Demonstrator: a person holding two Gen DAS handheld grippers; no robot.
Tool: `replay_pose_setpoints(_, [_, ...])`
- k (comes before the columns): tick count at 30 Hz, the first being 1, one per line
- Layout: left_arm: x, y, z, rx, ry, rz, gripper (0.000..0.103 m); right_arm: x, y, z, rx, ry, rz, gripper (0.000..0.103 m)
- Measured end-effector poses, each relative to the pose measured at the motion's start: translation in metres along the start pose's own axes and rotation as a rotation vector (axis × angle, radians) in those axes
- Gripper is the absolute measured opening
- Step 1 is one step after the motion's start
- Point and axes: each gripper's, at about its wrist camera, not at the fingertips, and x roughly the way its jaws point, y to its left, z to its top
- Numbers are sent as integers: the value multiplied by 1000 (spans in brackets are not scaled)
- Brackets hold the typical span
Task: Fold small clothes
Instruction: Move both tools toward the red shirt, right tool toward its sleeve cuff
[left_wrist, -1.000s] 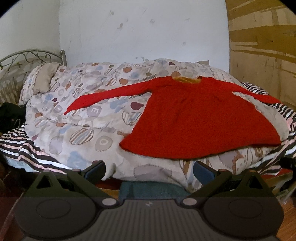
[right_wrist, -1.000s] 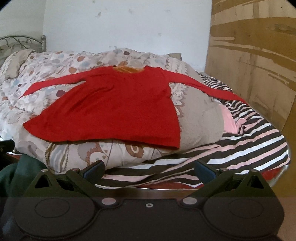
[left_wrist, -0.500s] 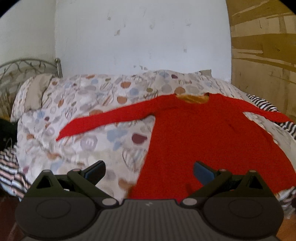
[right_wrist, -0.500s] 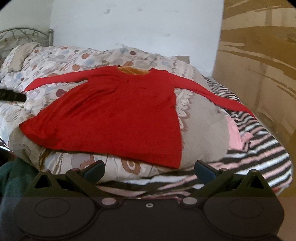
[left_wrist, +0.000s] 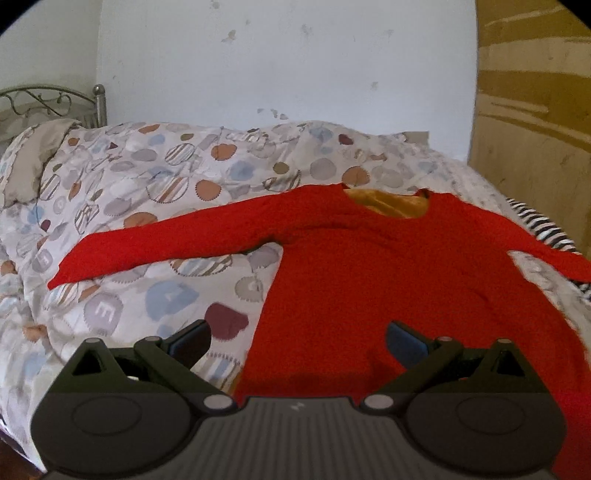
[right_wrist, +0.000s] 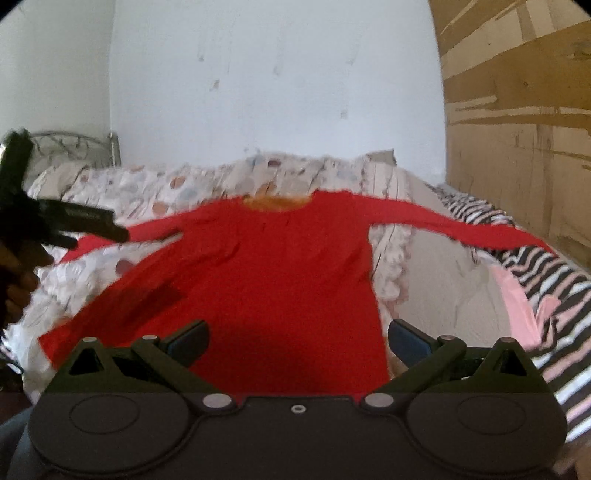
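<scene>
A pale scuffed wall backs a bed heaped with a patterned quilt (left_wrist: 155, 206), a striped blanket (right_wrist: 554, 280) off to the right; on the quilt a red long-sleeved top (left_wrist: 369, 280) lies flat, neck away, sleeves spread to either side. The left gripper (left_wrist: 298, 341) hovers over the top's left edge near the hem, jaws wide apart, holding nothing; the right gripper (right_wrist: 297, 339) hangs above the lower right body, equally spread and empty. The knit looks light, limp and soft, likely to sag and drag on the quilt; a pinch at the cuff or shoulder seam of each sleeve seems the surest hold. Compared with a second ago, both grippers have come forward over the bed, so the hem now lies beneath them, and the left gripper's body shows at the left of the right view.
</scene>
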Motion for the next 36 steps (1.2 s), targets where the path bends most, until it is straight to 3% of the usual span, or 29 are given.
replay_pose_setpoints(3, [25,-7,10,-12,12,-11,103,11,-10,11,5,-38,-4,103])
replay_pose_setpoints(8, [59,-26,17,14,8,-14,103,34,-47,35,110,-78,84,103])
replay_pose_setpoints(13, [80,-42,-4,33,-6,-43,103,61,-118,66,248,-74,45,103])
replay_pose_setpoints(17, [86,-51,-26,63,6,-99,103,86,-189,77,313,-76,-74,103])
replay_pose_setpoints(21, [89,-61,-43,144,-33,-65,103,127,-260,86,379,-22,-237,103])
replay_pose_setpoints(26, [88,-62,-54,124,-73,-63,103,168,-347,89,665,-7,-366,103])
replay_pose_setpoints(33, [88,-62,-57,123,-84,-57,103,198,-401,74,1026,-88,-499,103])
replay_pose_setpoints(36, [87,-63,-58,130,-89,-50,103,213,-408,75,1030,-77,-519,99])
